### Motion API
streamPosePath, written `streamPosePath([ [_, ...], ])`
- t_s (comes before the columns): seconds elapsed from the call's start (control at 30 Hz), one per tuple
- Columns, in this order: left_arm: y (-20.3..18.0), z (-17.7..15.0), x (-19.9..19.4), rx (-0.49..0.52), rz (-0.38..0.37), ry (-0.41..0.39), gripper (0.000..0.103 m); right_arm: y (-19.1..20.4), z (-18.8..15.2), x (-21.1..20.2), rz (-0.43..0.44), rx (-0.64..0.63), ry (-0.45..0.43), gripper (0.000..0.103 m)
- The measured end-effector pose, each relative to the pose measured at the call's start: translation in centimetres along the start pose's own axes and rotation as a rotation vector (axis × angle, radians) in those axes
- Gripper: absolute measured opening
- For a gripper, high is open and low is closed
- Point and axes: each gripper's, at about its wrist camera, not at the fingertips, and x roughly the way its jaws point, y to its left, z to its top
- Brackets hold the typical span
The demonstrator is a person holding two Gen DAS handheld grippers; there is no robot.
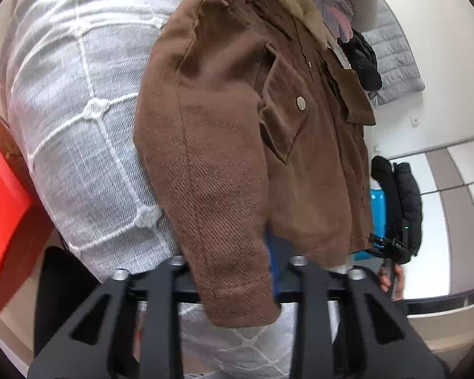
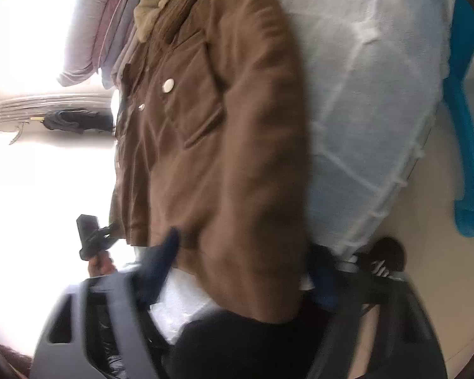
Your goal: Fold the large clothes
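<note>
Brown corduroy jacket with a fleece collar lies front-up on the white netted cover, its long axis running away from both hands. Each sleeve cuff hangs toward one hand-held gripper: left hand-held gripper clamps its cuff; right hand-held gripper straddles the other cuff, contact too blurred to tell.

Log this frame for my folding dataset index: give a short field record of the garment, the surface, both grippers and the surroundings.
garment: brown jacket, pale fleece collar, metal snap on pocket flap
surface: white cloth with stitched grid
left gripper: shut on the left sleeve cuff
right gripper: around the other sleeve; contact blurred
nearby: red object, blue plastic item, dark coats
</note>
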Motion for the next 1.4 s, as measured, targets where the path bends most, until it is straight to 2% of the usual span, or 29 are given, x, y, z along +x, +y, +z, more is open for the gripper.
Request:
streamPosePath([
  [0.03,-0.3,0.0,0.0,0.014,0.012,-0.008,0.018,-0.4,-0.3,-0.6,0.031,0.013,-0.022,0.024],
  [0.07,-0.9,-0.1,-0.1,0.034,0.03,-0.018,0.016,-0.5,-0.5,-0.8,0.04,0.015,-0.035,0.02],
  [0.2,-2.4,0.0,-1.0,0.064,0.049,-0.056,0.015,0.8,-0.9,-1.6,0.039,-0.015,-0.074,0.018],
  [0.23,-2.8,0.0,-1.4,0.07,0.053,-0.063,0.015,1.3,-1.0,-1.8,0.011,-0.032,-0.071,0.018],
  [0.33,-4.4,0.3,-3.1,0.108,0.05,-0.089,0.015,4.5,-1.0,-2.1,-0.168,-0.163,-0.019,0.018],
  [0.37,-5.0,0.5,-3.6,0.127,0.052,-0.094,0.015,5.5,-0.9,-2.3,-0.184,-0.186,-0.015,0.018],
  [0.43,-5.7,0.9,-4.1,0.145,0.047,-0.096,0.015,7.5,-0.4,-3.0,-0.191,-0.22,-0.005,0.018],
  [0.5,-5.9,1.2,-4.1,0.152,0.05,-0.093,0.015,7.8,0.3,-2.7,-0.168,-0.209,0.011,0.018],
  [0.57,-5.7,1.2,-3.5,0.136,0.039,-0.081,0.015,6.7,1.4,-1.1,-0.155,-0.16,0.053,0.028],
  [0.6,-5.3,1.1,-3.1,0.123,0.029,-0.067,0.015,5.7,1.8,-0.3,-0.14,-0.122,0.075,0.048],
  [0.63,-4.7,0.8,-2.8,0.113,0.025,-0.054,0.015,4.9,1.9,0.6,-0.132,-0.093,0.076,0.063],
  [0.67,-4.1,0.7,-2.4,0.096,0.025,-0.04,0.017,4.5,1.6,1.0,-0.115,-0.07,0.072,0.064],
  [0.8,-1.3,0.4,-1.3,0.006,0.004,-0.007,0.02,1.2,1.4,1.5,0.086,0.08,-0.017,0.066],
  [0.83,-0.8,0.3,-1.1,-0.007,0.001,-0.002,0.02,1.2,1.3,1.3,0.094,0.065,-0.028,0.063],
  [0.87,-0.5,0.3,-0.8,-0.016,0.002,0.0,0.02,1.2,1.1,1.2,0.084,0.046,-0.042,0.055],
  [0.9,-0.3,0.3,-0.7,-0.018,0.007,-0.004,0.02,1.1,0.9,1.0,0.056,0.042,-0.057,0.023],
  [0.93,-0.4,0.2,-0.5,-0.012,0.015,-0.014,0.018,0.7,0.6,0.8,0.091,0.06,-0.074,0.016],
  [1.07,-1.7,-0.2,-1.1,0.014,0.034,-0.071,0.014,0.9,-0.5,-0.2,0.144,0.061,-0.13,0.014],
  [1.13,-2.5,-0.3,-2.3,0.025,0.023,-0.109,0.013,2.3,-0.9,-0.6,0.225,0.046,-0.167,0.013],
  [1.2,-3.5,-0.3,-4.0,0.045,0.005,-0.143,0.013,4.2,-1.3,-2.2,0.355,-0.001,-0.218,0.013],
  [1.23,-4.0,-0.3,-4.7,0.053,0.0,-0.155,0.013,4.9,-1.2,-2.8,0.392,-0.018,-0.24,0.013],
  [1.3,-5.0,-0.3,-6.4,0.076,-0.008,-0.179,0.013,6.2,-1.4,-4.1,0.438,-0.043,-0.27,0.013],
  [1.4,-6.1,-0.7,-8.2,0.091,-0.024,-0.208,0.012,7.3,-2.0,-5.1,0.455,-0.058,-0.285,0.013],
])
